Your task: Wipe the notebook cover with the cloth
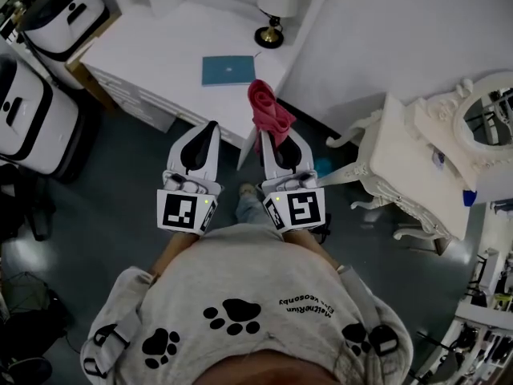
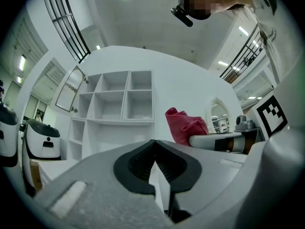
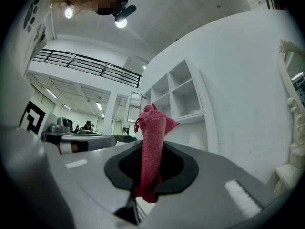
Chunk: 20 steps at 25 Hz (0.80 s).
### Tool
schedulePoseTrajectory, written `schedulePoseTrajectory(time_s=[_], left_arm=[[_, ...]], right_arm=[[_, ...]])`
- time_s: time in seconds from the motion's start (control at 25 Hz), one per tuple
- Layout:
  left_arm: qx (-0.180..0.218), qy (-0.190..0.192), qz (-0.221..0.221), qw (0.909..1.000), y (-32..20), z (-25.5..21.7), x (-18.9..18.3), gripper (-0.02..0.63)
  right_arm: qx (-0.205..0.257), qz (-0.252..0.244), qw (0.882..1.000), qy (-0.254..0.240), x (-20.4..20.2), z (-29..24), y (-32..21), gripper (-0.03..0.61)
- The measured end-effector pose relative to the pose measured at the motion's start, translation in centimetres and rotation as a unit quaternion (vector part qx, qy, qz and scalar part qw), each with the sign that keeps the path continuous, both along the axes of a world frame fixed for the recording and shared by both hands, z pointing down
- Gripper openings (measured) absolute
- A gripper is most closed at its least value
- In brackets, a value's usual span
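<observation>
White tabletop (image 1: 152,50), notebook (image 1: 228,70) at twelve o'clock.
Jaws of right gripper (image 1: 273,137) pinch the cloth (image 1: 269,111); left gripper (image 1: 209,128) closed, empty. Best press flat, stroke evenly.

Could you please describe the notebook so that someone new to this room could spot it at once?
Look at the white desk ahead of the person. The notebook lies flat near its right end, close to the lamp. It is the only teal thing on the white top.
</observation>
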<state>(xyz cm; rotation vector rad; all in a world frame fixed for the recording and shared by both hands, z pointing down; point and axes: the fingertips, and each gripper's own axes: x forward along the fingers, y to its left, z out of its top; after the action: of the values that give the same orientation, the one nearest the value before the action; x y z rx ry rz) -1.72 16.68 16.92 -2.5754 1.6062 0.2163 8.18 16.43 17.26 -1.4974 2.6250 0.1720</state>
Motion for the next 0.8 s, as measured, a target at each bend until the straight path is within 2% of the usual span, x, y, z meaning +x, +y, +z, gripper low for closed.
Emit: schedulePoseTrajectory(time_s=[0.48, 0.8], left_arm=[[0.007, -0.002, -0.062, 0.9980, -10.7, -1.2, 2.1, -0.002], [-0.004, -0.008, -0.100, 0.9949, -14.3, -0.2, 2.1, -0.002]], right_arm=[[0.001, -0.057, 0.998, -0.003, 2.4, -0.6, -12.0, 0.048], [-0.009, -0.094, 0.995, -0.008, 2.2, 0.3, -16.8, 0.048]])
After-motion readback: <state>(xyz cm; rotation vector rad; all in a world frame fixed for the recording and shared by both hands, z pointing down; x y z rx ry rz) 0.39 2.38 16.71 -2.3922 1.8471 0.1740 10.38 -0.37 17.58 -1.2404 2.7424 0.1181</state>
